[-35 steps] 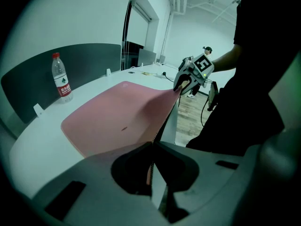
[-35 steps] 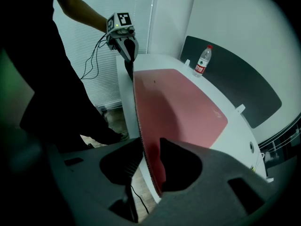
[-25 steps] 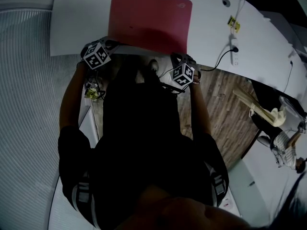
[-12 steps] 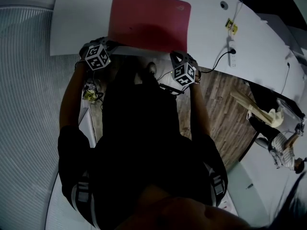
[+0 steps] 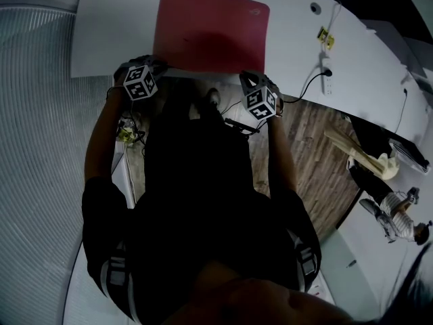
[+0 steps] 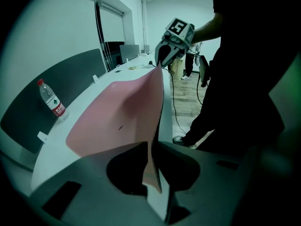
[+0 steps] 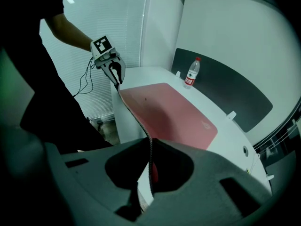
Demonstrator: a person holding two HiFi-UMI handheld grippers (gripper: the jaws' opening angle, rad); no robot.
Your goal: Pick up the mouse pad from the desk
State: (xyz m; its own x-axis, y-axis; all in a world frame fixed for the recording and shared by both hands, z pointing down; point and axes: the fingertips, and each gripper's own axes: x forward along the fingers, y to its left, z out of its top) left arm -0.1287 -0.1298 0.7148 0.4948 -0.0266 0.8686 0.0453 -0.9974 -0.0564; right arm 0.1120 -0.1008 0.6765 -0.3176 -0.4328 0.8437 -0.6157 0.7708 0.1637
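- Pinches the near left corner of the red mouse pad (image 5: 210, 29) in the left gripper (image 6: 153, 173), jaws nearly together on the thin edge.
- Pinches the near right corner likewise in the right gripper (image 7: 150, 168).
- Holds the near edge raised off the white desk (image 5: 108, 26), with the far part lying flat on it.
- Shows a water bottle (image 7: 191, 73) upright beyond the pad.

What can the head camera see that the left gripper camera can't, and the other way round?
Only the head view shows the marker cube on the left gripper and the person's body from above. Only the left gripper view shows the water bottle standing on the desk, and that gripper's fingers shut on the mouse pad. Both show the mouse pad, the desk and the right gripper at the pad's edge.
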